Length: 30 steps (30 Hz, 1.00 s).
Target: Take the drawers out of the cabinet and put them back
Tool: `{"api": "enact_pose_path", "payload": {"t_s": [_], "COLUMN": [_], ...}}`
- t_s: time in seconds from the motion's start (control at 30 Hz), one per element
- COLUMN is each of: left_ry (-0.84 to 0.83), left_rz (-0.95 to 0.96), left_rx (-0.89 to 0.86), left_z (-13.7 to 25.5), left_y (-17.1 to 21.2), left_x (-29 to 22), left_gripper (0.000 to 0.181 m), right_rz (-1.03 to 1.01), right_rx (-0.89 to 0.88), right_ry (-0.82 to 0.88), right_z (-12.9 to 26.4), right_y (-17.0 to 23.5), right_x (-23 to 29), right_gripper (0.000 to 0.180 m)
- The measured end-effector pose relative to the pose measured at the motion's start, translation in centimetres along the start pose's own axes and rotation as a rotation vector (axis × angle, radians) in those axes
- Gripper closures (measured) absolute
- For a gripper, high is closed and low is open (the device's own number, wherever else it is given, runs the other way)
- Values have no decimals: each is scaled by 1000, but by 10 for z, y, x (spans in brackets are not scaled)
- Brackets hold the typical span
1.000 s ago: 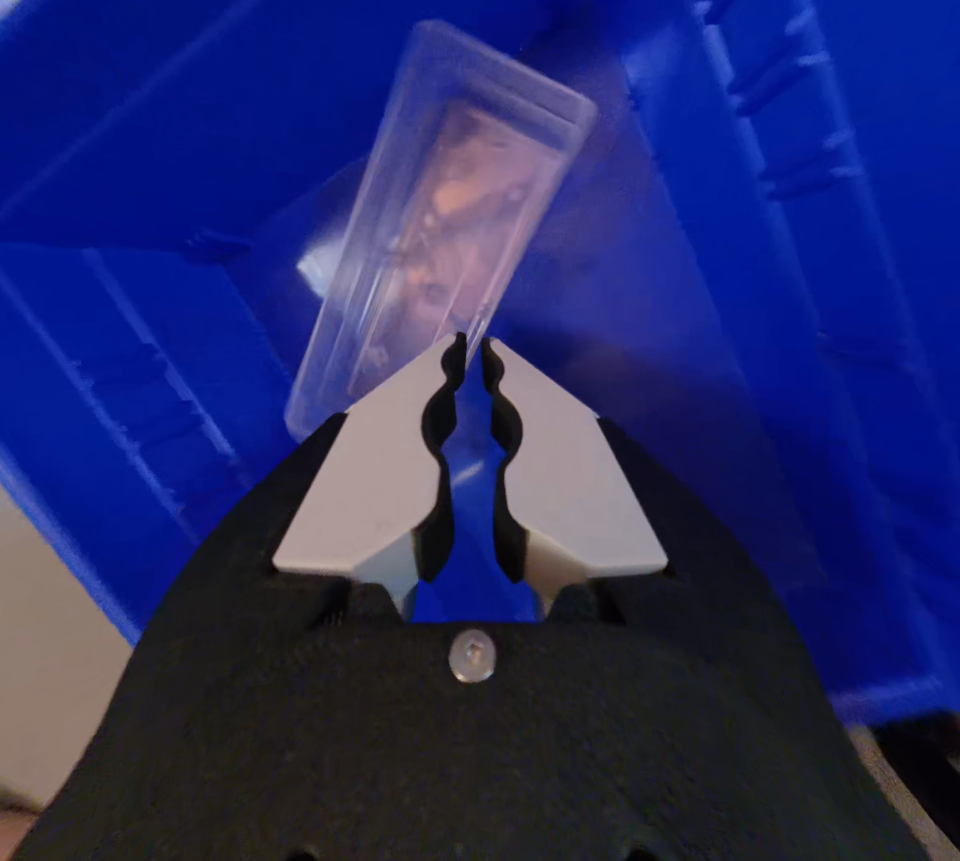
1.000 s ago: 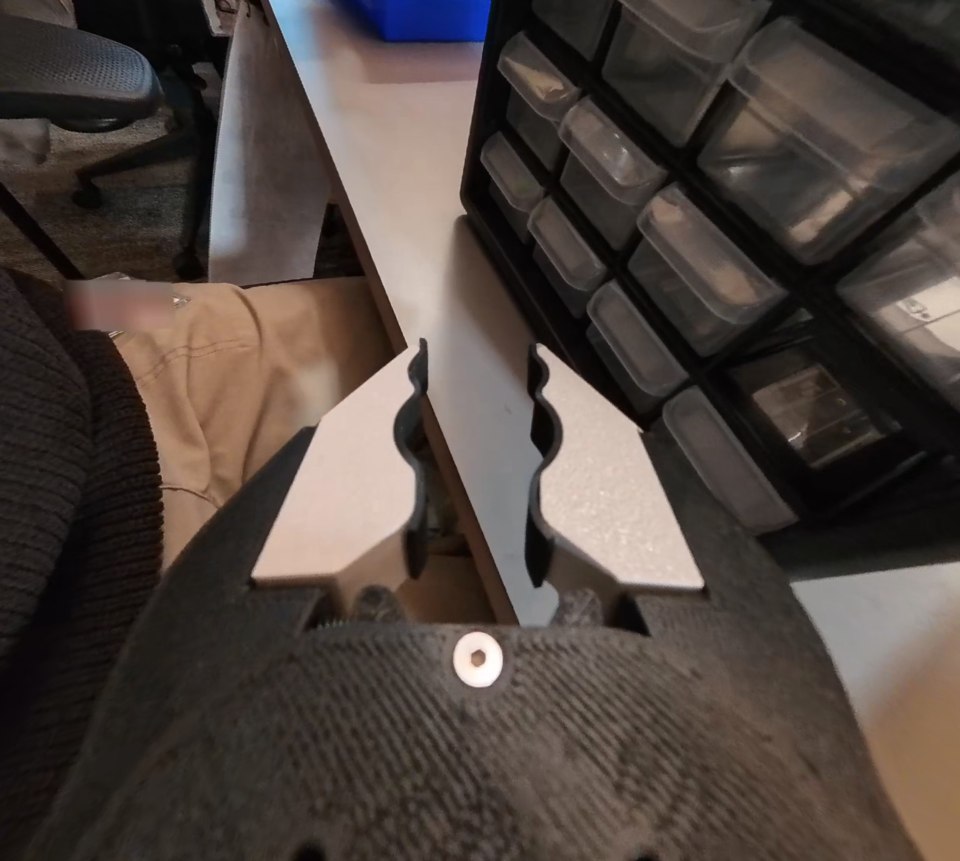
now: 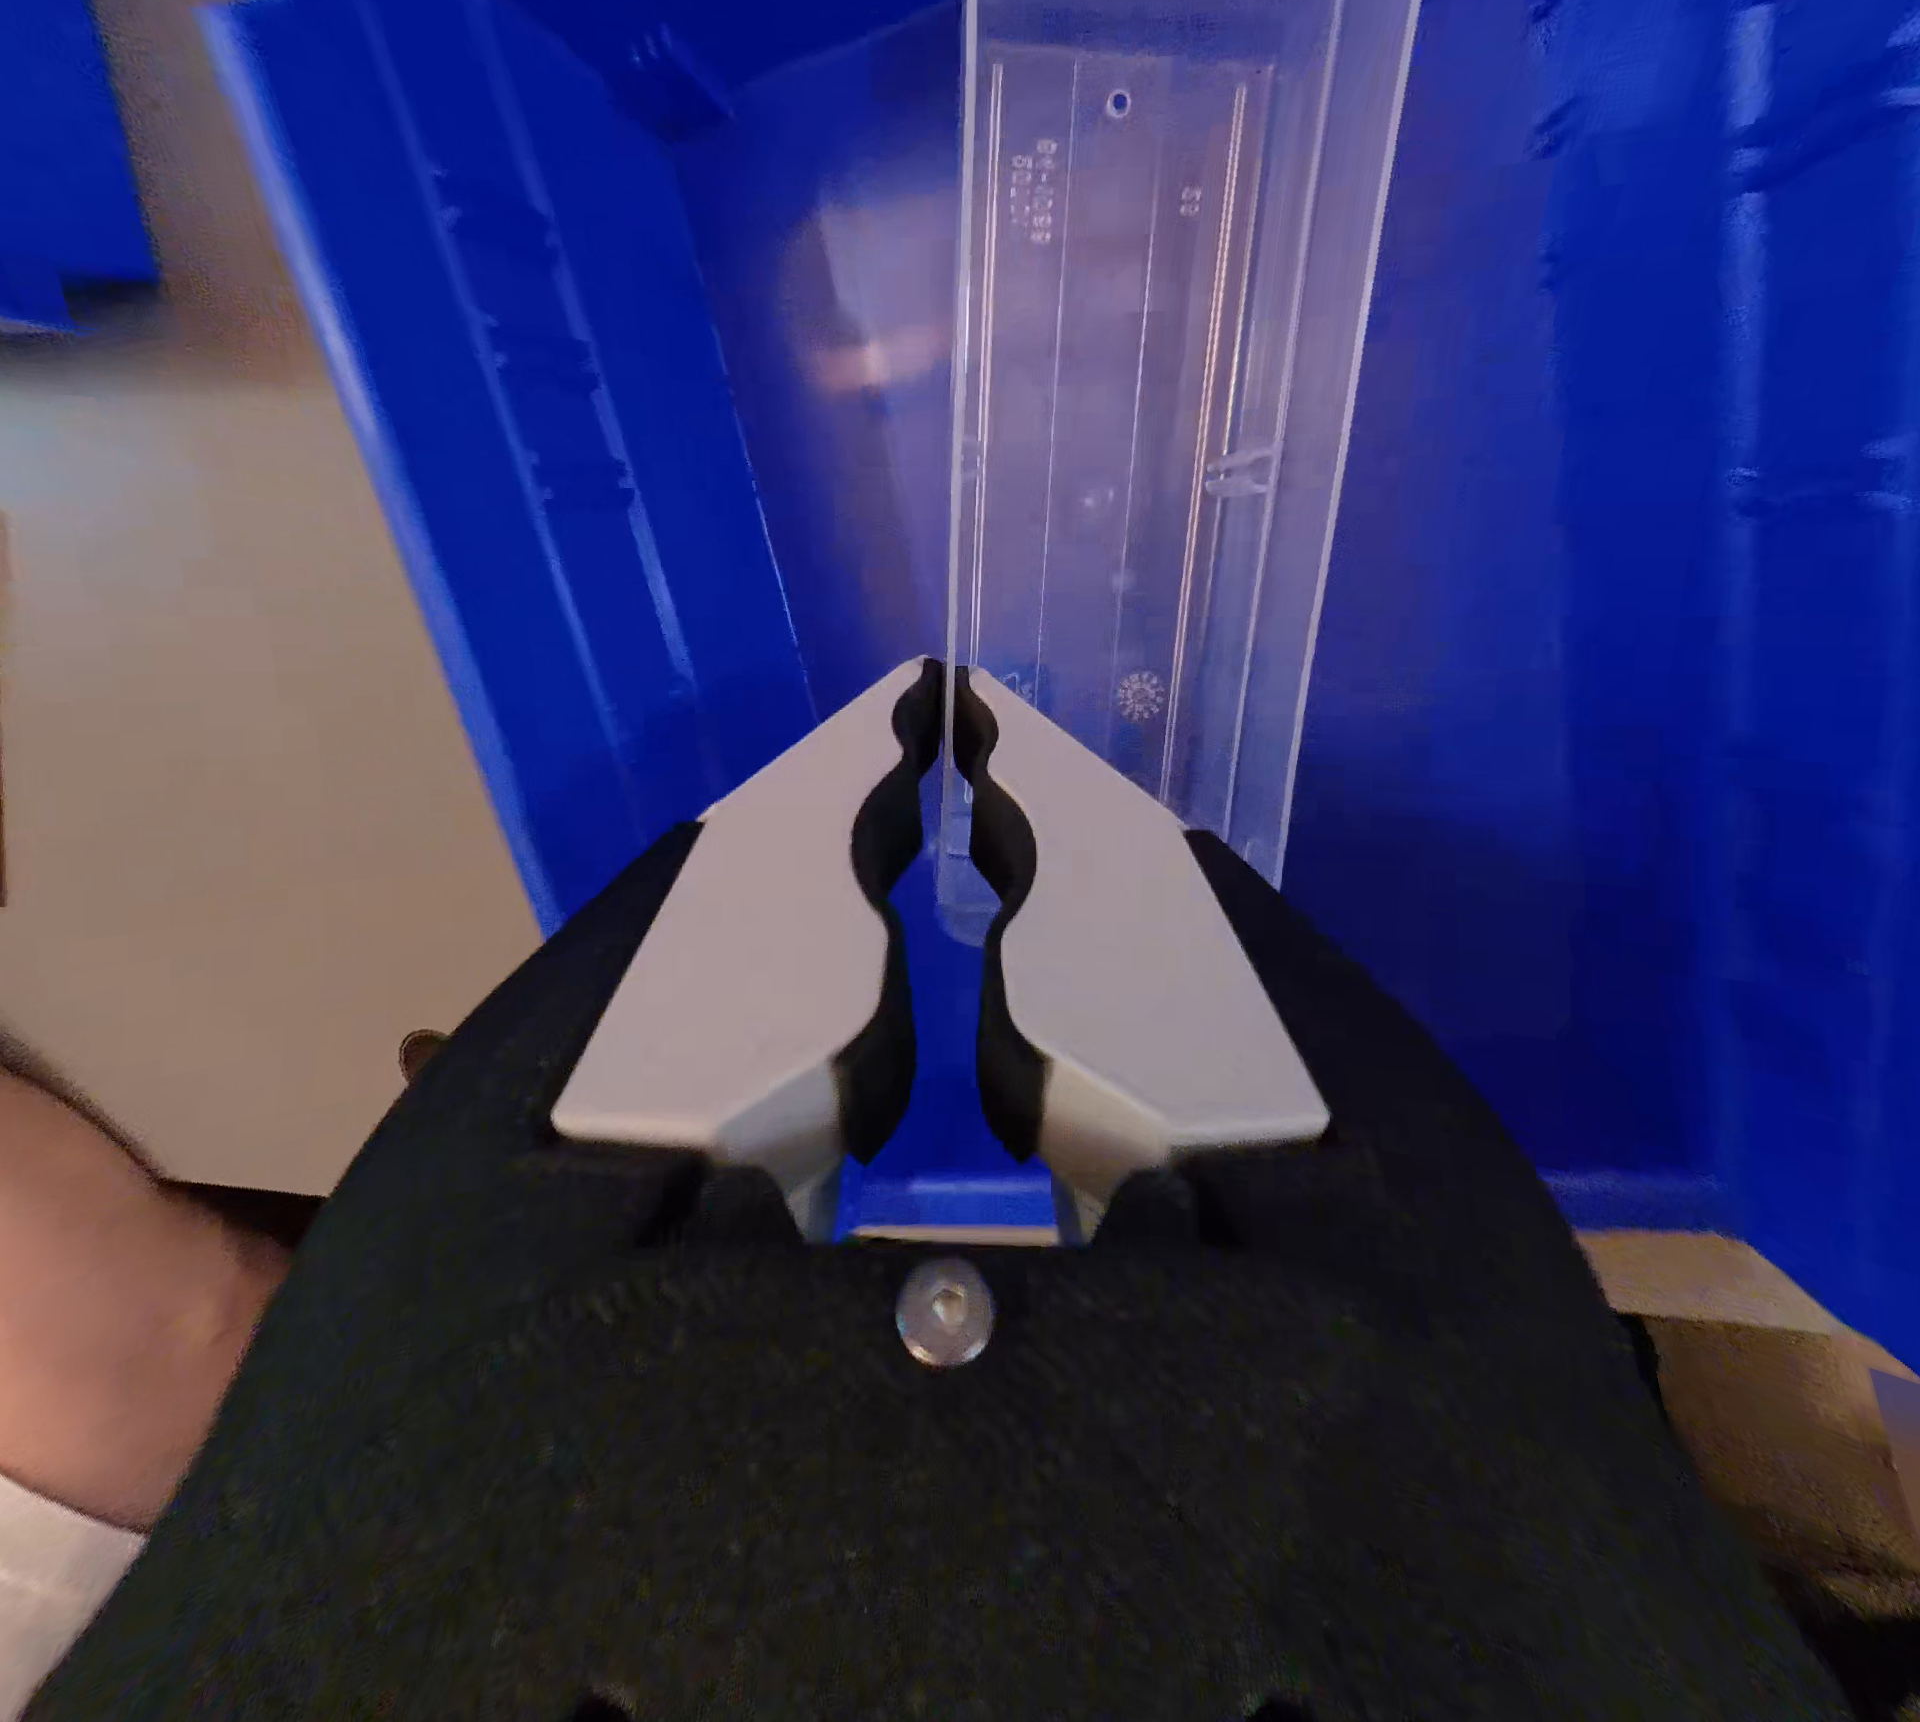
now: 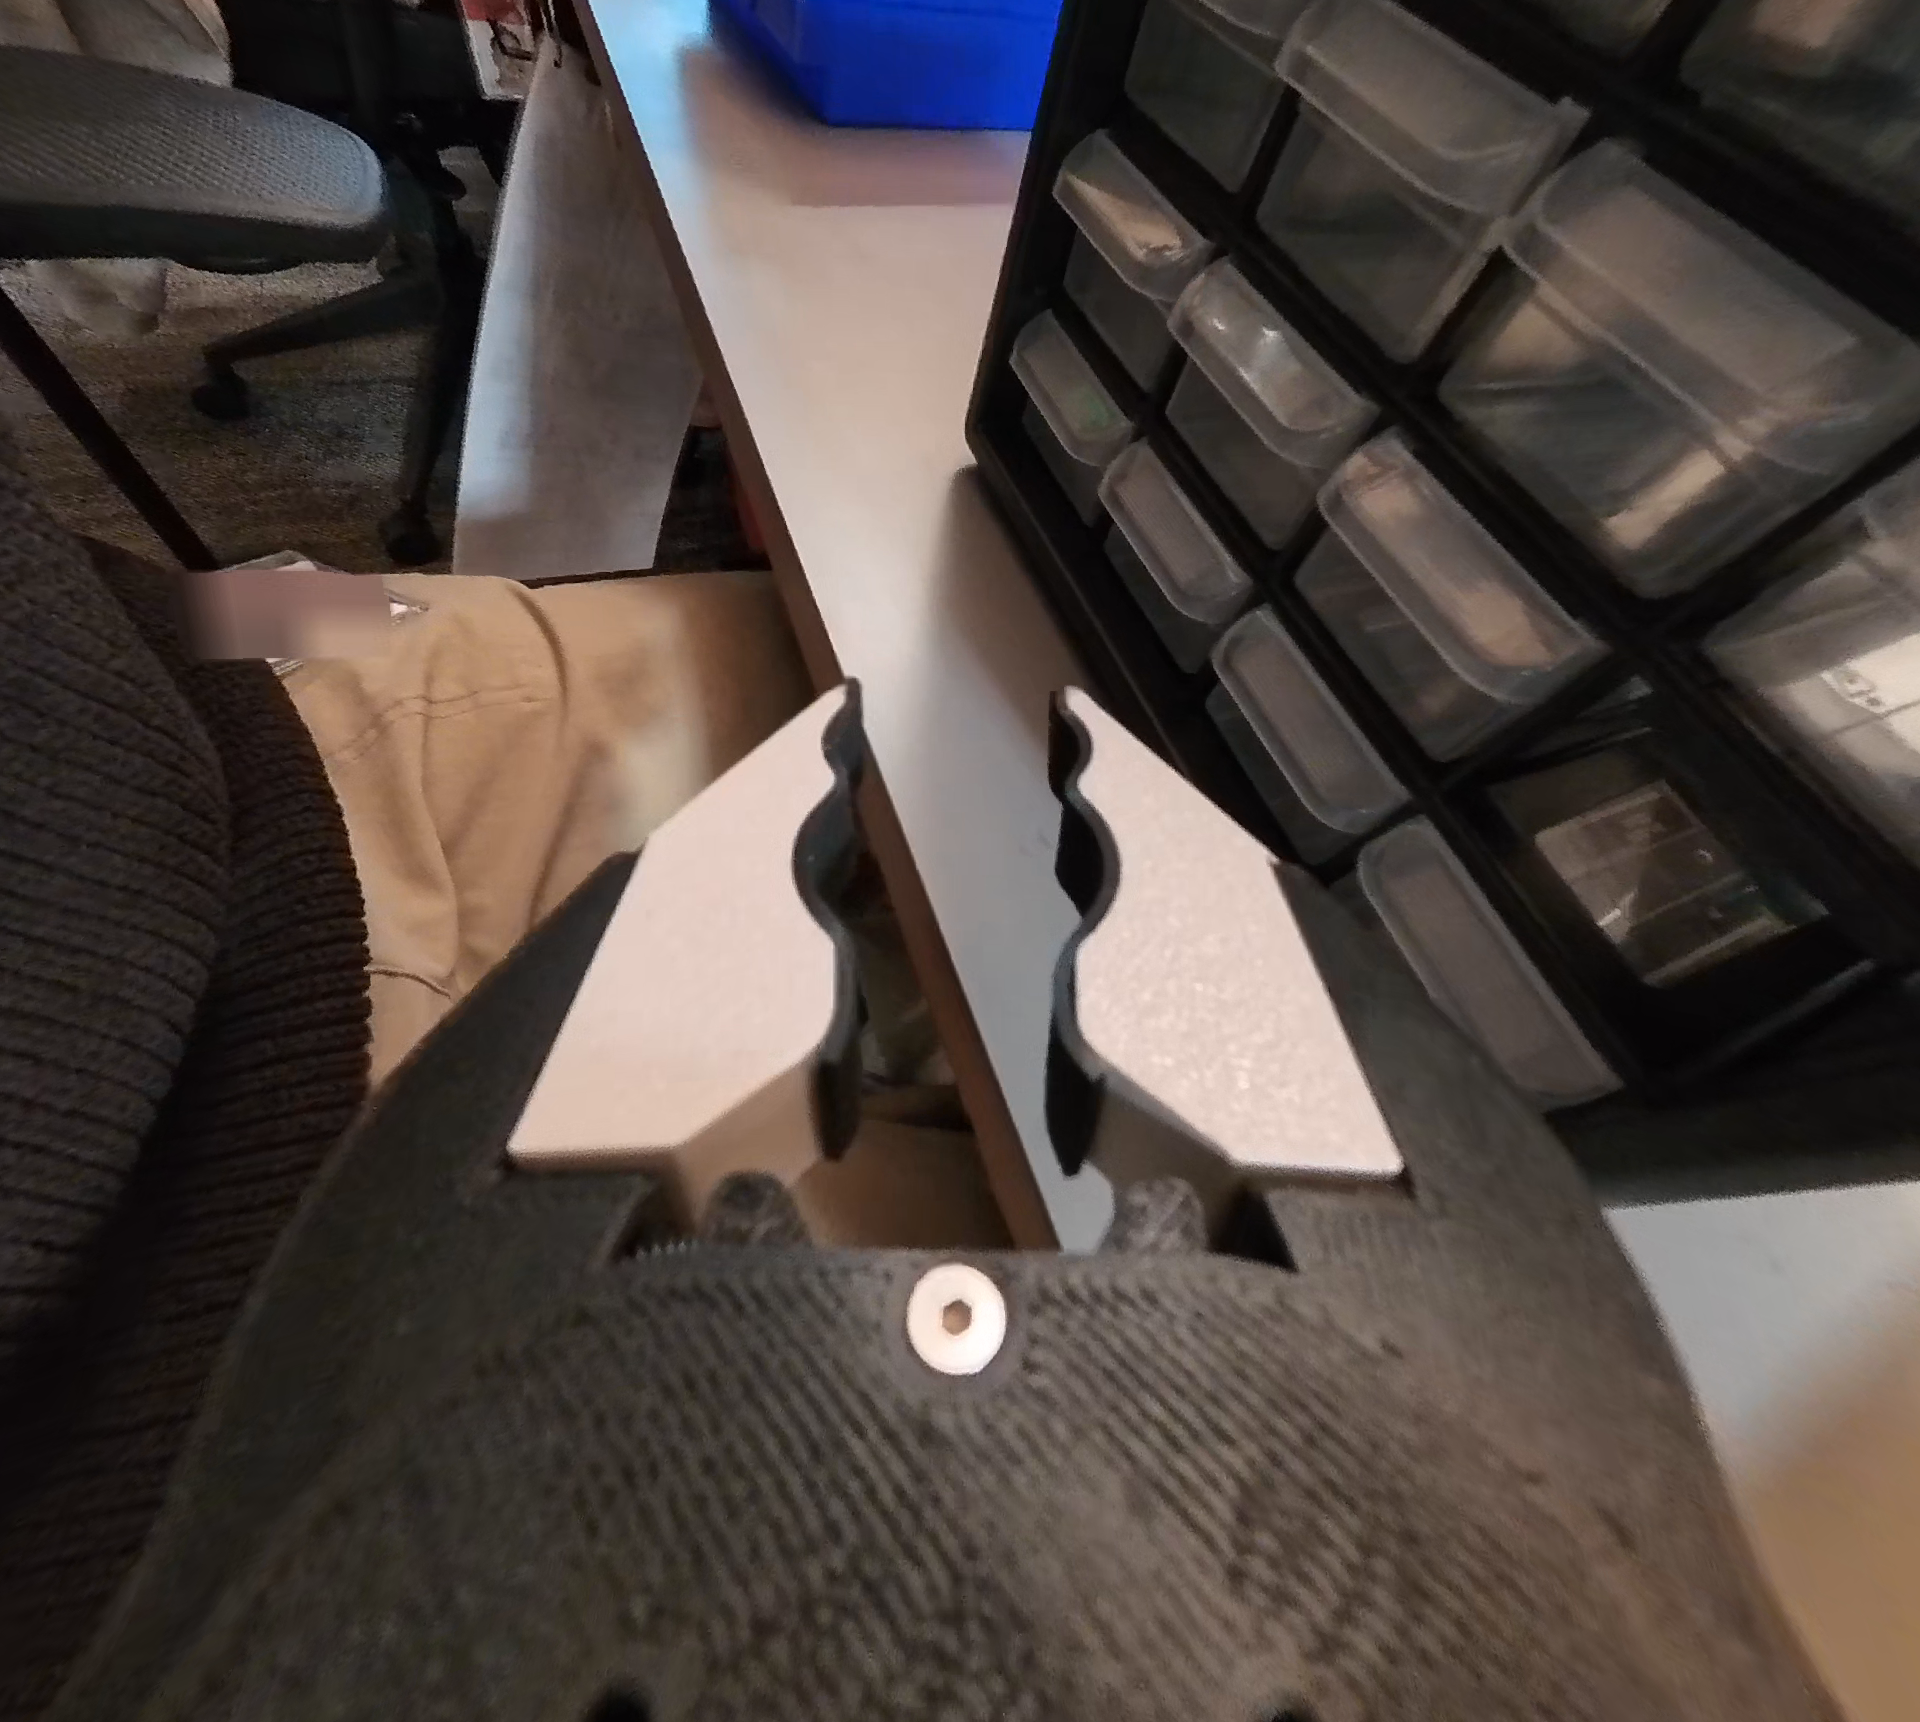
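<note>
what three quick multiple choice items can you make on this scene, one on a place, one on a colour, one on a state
1. Where is the clear drawer that the left gripper holds?
A. over the blue bin
B. inside the cabinet
C. on the chair

2. What colour is the cabinet frame?
A. white
B. black
C. red

3. How are the right gripper fingers?
A. shut on a drawer
B. shut on nothing
C. open, holding nothing

Answers: 1 A, blue walls surround the drawer; 2 B, dark bars run between the drawers; 3 C, a wide gap shows bare table between them.
</note>
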<state>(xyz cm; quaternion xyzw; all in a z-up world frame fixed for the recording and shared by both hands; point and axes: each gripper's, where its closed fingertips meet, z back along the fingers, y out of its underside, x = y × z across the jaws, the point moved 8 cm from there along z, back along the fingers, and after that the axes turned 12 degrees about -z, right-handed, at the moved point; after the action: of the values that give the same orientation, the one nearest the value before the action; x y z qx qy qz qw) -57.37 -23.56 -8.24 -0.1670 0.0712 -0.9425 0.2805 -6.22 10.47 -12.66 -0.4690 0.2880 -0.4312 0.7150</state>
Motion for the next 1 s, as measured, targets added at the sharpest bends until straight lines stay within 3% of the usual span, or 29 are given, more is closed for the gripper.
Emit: {"api": "enact_pose_path", "payload": {"t_s": [0.2, 0.53, 0.6, 0.77, 0.9, 1.0], "left_ry": [-47, 24, 90, 248, 332, 450], "left_rz": [-11, -216, -248, -364, -353, -338], "left_rx": [-196, -581, -630, -722, -824, -835], "left_z": [77, 199, 209, 207, 200, 193], "left_y": [16, 53, 61, 76, 73, 70], "left_x": [-36, -198, -237, -342, -398, -432], "left_gripper": [180, 181, 181, 180, 181, 181], "right_rz": [-101, 3, 13, -39, 178, 278], "right_rx": [-86, -118, -106, -165, -315, -262], "right_ry": [-47, 62, 128, 2, 12, 79], "right_z": [9, 15, 16, 17, 34, 29], "right_y": [-11, -38, -43, -56, -76, -77], "right_x": [1, 26, 32, 59, 99, 120], "right_gripper": [145, 120, 135, 132, 131, 130]}}
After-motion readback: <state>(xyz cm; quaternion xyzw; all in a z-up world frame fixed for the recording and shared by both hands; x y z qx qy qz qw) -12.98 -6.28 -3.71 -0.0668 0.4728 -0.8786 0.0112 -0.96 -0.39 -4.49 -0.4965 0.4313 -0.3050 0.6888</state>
